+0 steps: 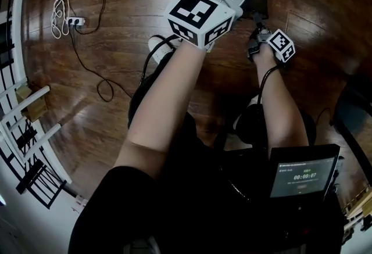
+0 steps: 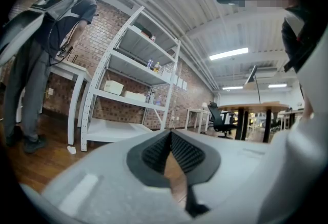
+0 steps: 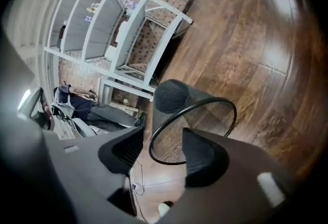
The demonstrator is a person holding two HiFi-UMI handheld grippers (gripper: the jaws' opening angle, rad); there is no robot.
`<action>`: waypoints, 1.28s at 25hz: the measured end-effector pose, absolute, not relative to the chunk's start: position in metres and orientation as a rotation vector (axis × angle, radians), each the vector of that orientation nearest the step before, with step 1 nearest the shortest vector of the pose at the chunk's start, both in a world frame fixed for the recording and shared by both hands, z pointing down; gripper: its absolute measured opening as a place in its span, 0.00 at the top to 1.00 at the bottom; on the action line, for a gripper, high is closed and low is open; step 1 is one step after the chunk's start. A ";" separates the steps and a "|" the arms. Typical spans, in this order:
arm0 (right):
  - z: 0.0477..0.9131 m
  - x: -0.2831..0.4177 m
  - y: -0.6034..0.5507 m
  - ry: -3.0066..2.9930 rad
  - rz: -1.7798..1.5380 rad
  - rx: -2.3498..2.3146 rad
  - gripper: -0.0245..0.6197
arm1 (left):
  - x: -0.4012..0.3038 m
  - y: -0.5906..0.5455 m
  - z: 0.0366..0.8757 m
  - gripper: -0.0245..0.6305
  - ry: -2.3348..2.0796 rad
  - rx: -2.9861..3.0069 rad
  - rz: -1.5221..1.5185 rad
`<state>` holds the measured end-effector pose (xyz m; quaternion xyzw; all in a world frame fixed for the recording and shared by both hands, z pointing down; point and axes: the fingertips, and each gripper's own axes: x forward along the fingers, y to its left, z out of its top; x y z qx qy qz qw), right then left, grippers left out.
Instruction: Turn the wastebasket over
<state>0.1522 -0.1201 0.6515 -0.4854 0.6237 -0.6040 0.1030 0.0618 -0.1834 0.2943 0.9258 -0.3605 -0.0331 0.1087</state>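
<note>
Wastebasket: black mesh wastebasket (image 3: 177, 97) straight ahead of the right gripper, open end turned towards it and closed end pointing away.
Wastebasket rim: black ring (image 3: 225, 105) crossing the gap between the jaws, with neither pad pressing on it.
Right gripper (image 3: 163, 138): jaws spread wide, gripping nothing.
Below the right jaws: thin cable (image 3: 136, 187) on the wood floor (image 3: 256, 48).
Beyond the wastebasket: white shelving unit (image 3: 118, 38) against a brick wall.
Left gripper (image 2: 170, 133): jaws pressed together at the tips, nothing between them.
Ahead of the left gripper: the same shelving, with an office chair (image 2: 218, 120) further off.
Left of it: a person (image 2: 46, 38) standing at a white table (image 2: 72, 72).
</note>
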 end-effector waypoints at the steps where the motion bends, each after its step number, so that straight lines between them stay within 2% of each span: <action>1: 0.651 0.153 -0.122 1.805 -1.790 -1.426 0.59 | 0.062 -0.185 0.292 0.96 -1.061 2.723 -0.098; 15: 0.675 0.149 -0.153 1.485 -1.797 -1.354 0.58 | 0.050 -0.202 0.288 0.96 -1.090 2.702 -0.125; 20: 0.672 0.140 -0.165 1.481 -1.751 -1.278 0.69 | 0.037 -0.208 0.287 0.96 -1.122 2.691 -0.128; 22: 0.669 0.142 -0.166 1.451 -1.718 -1.270 0.83 | 0.037 -0.208 0.285 0.96 -1.122 2.685 -0.142; 25: 0.655 0.145 -0.173 1.474 -1.684 -1.273 0.91 | 0.040 -0.210 0.274 0.96 -1.112 2.691 -0.148; 32: 0.643 0.135 -0.179 1.611 -1.687 -1.305 0.95 | 0.037 -0.210 0.280 0.96 -1.118 2.691 -0.148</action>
